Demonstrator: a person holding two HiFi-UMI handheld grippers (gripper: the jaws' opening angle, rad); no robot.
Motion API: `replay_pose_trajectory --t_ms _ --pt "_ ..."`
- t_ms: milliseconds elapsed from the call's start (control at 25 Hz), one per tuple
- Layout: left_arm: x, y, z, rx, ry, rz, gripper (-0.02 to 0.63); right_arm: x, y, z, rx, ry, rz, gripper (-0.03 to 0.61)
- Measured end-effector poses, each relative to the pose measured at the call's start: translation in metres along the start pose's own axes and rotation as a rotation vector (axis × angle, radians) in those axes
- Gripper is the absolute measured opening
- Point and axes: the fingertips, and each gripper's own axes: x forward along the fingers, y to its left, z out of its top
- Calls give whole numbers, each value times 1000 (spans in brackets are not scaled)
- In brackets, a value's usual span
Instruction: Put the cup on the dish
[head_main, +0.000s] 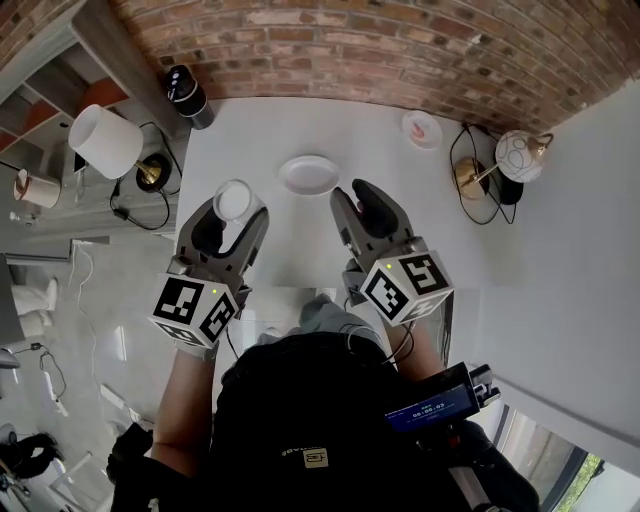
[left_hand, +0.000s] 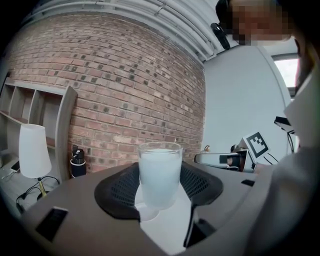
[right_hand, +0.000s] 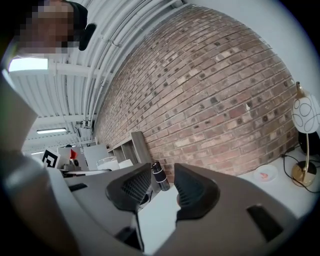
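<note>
The left gripper (head_main: 232, 222) has its jaws clamped on the cup (left_hand: 160, 172), a clear glass with a cloudy white fill, which stands upright between the two pads. Whether its base is clear of the tabletop (head_main: 300, 125) cannot be told from these views. The right gripper (head_main: 354, 205) hangs level with the left one. Its jaws are a short way apart with nothing between them. The dish (head_main: 309, 174), a plain white plate, lies just beyond the two grippers and roughly midway between them, empty, with the cup near its left edge but not yet over it. Task status is judged as follows: the grasp is made, while the carry to the right and forward, the lowering onto the dish and the release remain. Farther back, a small pinkish saucer (head_main: 422, 129) lies toward the right, well apart from the dish. A black bottle (head_main: 187, 96) stands at the far left corner in front of the brick wall (head_main: 350, 45). Count: two grippers, one cup, one dish, one saucer, one bottle, and two lamps, namely a white-shaded lamp (head_main: 105, 140) off the left edge and a globe lamp (head_main: 520, 155) at the right.
</note>
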Motion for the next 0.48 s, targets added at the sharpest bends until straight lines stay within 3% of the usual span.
replay_pose_trajectory --t_ms 480 --pt "49 -11 4 3 2 94 258 5 -63 23 7 21 53 147"
